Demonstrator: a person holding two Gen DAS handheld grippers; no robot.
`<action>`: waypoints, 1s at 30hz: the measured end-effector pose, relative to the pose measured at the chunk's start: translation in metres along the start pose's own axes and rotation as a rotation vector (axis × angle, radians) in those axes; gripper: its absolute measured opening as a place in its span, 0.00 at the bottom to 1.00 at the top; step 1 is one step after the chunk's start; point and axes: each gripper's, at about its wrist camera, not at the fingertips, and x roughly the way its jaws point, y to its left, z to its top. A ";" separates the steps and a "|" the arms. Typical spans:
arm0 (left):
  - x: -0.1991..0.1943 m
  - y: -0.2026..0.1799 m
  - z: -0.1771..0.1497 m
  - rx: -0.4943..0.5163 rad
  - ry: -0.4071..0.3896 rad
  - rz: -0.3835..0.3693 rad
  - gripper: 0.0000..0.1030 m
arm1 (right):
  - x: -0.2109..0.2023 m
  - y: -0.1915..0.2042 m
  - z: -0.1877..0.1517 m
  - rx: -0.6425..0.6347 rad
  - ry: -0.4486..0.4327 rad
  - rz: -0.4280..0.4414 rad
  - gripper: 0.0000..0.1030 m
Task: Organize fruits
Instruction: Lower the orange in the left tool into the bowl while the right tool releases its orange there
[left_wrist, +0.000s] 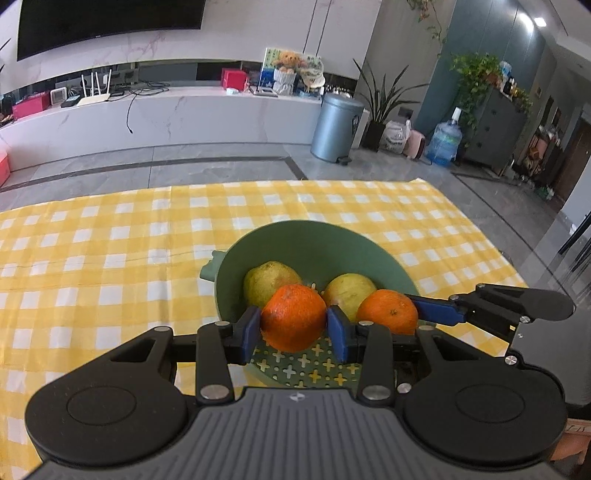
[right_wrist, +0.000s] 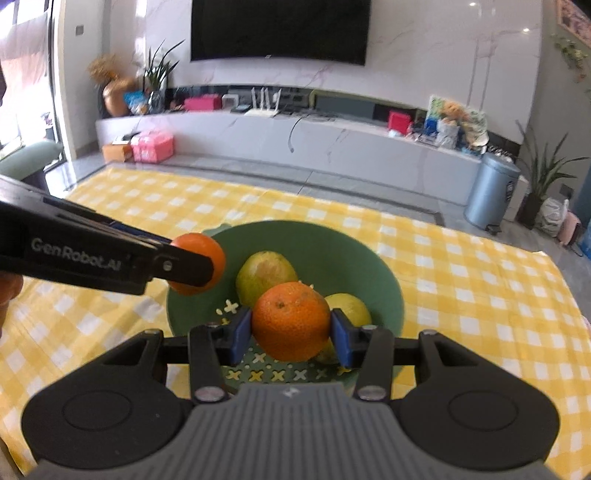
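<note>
A: Report the work surface and container.
B: Yellow checked tablecloth (left_wrist: 110, 236) covers the table. A green perforated bowl (left_wrist: 314, 240) stands on it, holding two yellow-green pears (left_wrist: 271, 280).
A: Left gripper (left_wrist: 294, 325)?
B: Blue pads clamped on one orange (left_wrist: 294, 317), held above the bowl's near side.
A: Right gripper (right_wrist: 291, 326)?
B: Pads clamped on a second orange (right_wrist: 291, 319), also above the bowl, beside the first. Both oranges are clear of the pears.
</note>
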 end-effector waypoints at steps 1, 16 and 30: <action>0.001 0.001 0.000 0.003 0.007 0.000 0.43 | 0.004 -0.001 0.002 -0.003 0.014 0.009 0.42; 0.035 0.005 -0.005 0.018 0.145 0.018 0.42 | 0.052 -0.003 0.017 -0.031 0.204 0.112 0.42; 0.044 0.001 -0.004 0.014 0.173 0.029 0.40 | 0.072 -0.011 0.010 0.048 0.342 0.136 0.42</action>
